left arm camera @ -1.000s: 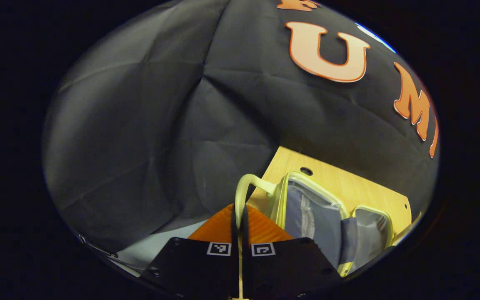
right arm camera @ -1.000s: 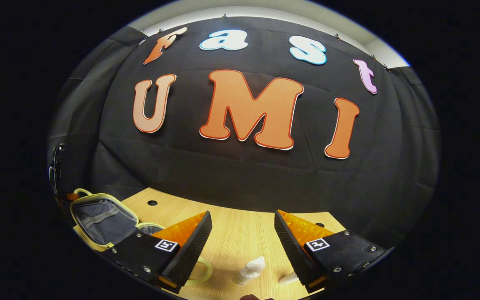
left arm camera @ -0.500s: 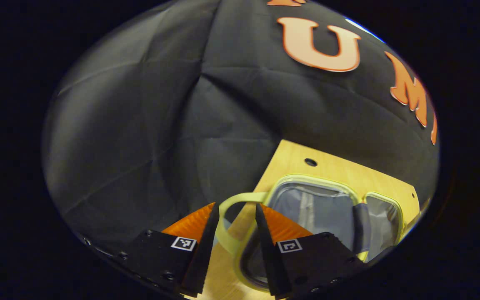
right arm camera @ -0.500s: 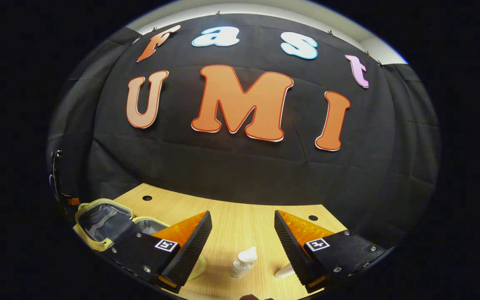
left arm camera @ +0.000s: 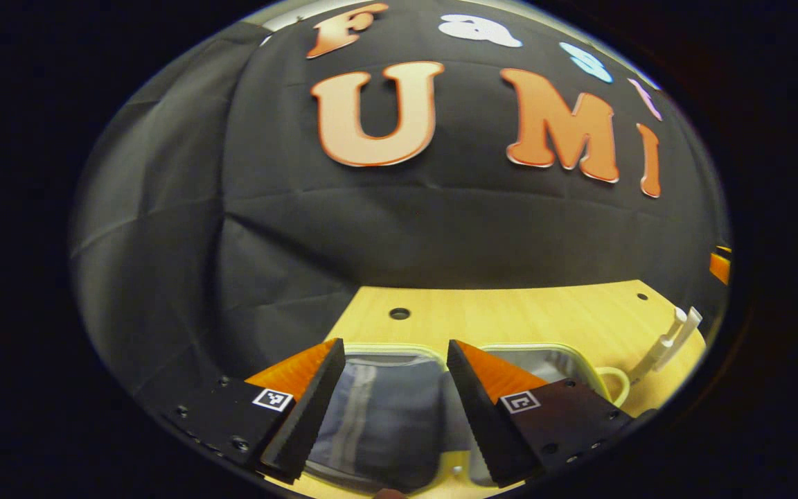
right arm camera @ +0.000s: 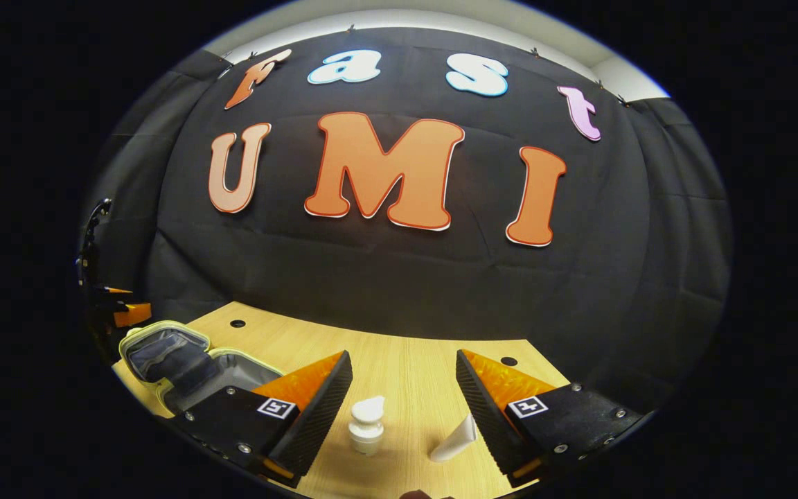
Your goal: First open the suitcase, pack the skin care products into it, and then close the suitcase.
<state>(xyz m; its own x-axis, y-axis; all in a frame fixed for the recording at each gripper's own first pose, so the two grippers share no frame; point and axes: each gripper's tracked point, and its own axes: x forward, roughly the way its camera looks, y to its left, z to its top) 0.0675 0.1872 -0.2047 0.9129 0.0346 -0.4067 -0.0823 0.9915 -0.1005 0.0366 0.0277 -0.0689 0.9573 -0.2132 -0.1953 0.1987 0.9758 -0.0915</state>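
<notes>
The small suitcase [left arm camera: 378,409] lies wide open on the wooden table [left arm camera: 496,312], pale yellow-green rim up and grey lining showing in both halves. My left gripper [left arm camera: 393,344] hovers open just above it, nothing between its fingers. The suitcase's loop handle [left arm camera: 614,384] sticks out at its right end. In the right gripper view the suitcase [right arm camera: 170,353] sits at the far left. My right gripper [right arm camera: 403,355] is open over the table; a white pump bottle [right arm camera: 366,426] stands between its fingers and a white tube [right arm camera: 456,440] lies by the right finger. Neither is touched.
A white tube [left arm camera: 669,339] also lies at the table's right edge in the left gripper view. Small round holes [right arm camera: 237,324] dot the tabletop near the back. The other gripper's orange part [right arm camera: 125,315] shows beyond the suitcase. Bare wood stretches between suitcase and bottles.
My left gripper let go of the suitcase handle and opened. The lid dropped from upright to flat, and the left view swung right over the case. The right gripper edged closer to the bottles.
</notes>
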